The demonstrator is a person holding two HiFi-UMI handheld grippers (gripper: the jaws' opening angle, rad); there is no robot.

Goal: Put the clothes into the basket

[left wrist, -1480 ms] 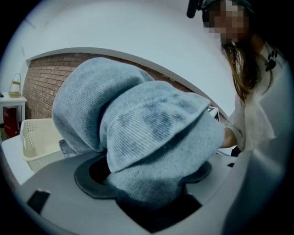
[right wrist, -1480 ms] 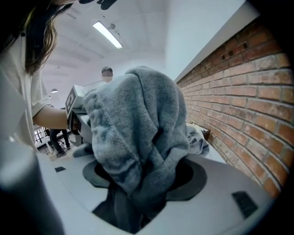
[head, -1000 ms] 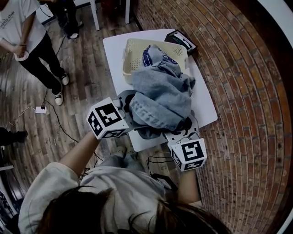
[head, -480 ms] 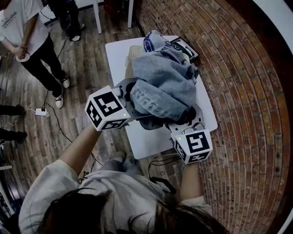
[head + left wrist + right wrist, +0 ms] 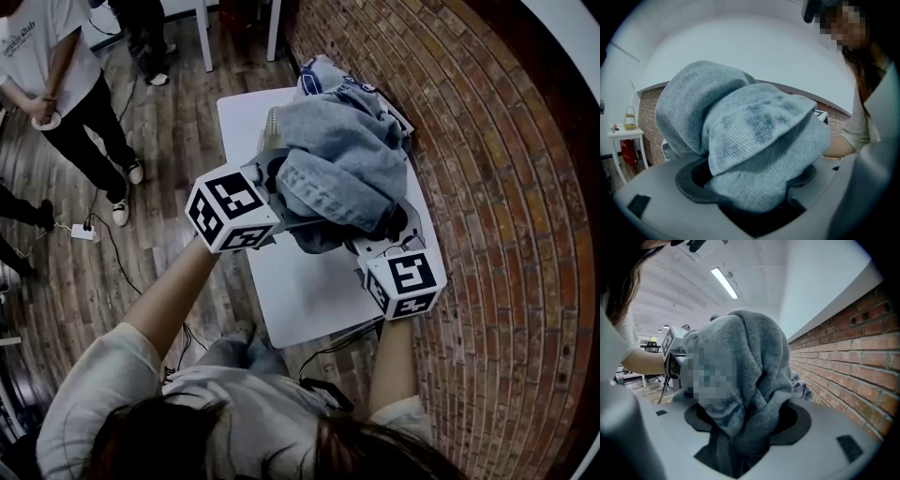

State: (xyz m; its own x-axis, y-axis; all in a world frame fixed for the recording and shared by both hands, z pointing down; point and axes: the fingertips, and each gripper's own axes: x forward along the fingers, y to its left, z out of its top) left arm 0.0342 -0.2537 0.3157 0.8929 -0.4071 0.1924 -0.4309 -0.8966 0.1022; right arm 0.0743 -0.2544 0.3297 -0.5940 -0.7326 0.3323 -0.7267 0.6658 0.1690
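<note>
Gripping the crumpled pale-blue denim clothes point(image 5: 342, 169) from both sides, I have the bundle held up above the white rectangular table point(image 5: 300, 295), over the cream plastic lattice basket point(image 5: 271, 127), of which only the left rim shows. My left gripper point(image 5: 274, 192) is clamped on a thick fold of denim (cloth fills most of its view). The right gripper point(image 5: 389, 239) pinches a darker hanging fold, its jaws partway closed on it. A red-brick wall point(image 5: 506, 234) runs along the table's right side.
</note>
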